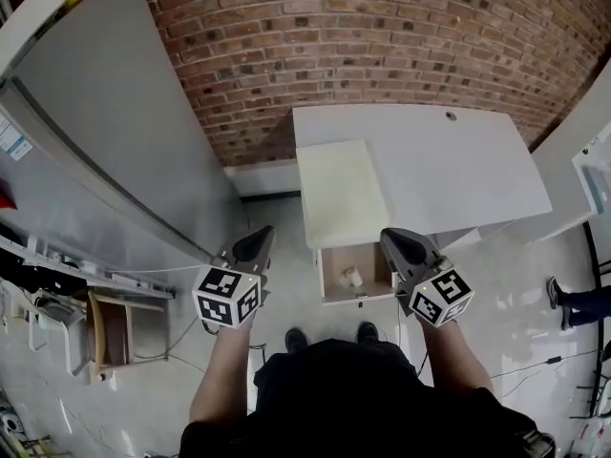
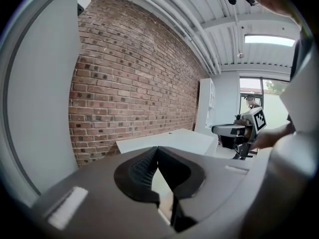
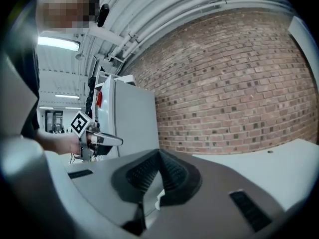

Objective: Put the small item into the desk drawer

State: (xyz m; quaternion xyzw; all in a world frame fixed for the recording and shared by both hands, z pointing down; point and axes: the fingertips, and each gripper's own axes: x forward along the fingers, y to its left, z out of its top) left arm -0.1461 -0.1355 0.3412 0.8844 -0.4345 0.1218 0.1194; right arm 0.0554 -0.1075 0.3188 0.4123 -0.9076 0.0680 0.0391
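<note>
From the head view we look down on the white table (image 1: 449,160) against the brick wall (image 1: 382,36). The desk drawer (image 1: 334,267) stands pulled open under a cream panel (image 1: 339,194), and the small item (image 1: 353,277), pale and hard to identify, is lying inside on the drawer floor. So we judge the drop is done and only closing the drawer could remain. The left gripper (image 1: 254,244) and the right gripper (image 1: 403,244) hang to either side of the drawer, well clear of it, likely held up out of the way because there is nothing left to carry. Over to the left gripper view: its ribbed fingers (image 2: 142,168) meet at the tips with nothing pinched, pointing roughly level toward the wall and the table edge, with the other gripper out to the side. And the right gripper view: its fingers (image 3: 172,173) are pressed together too and grip nothing we can make out. Through the slit below the tips we see only a sliver of something pale beyond, too small to name.
</note>
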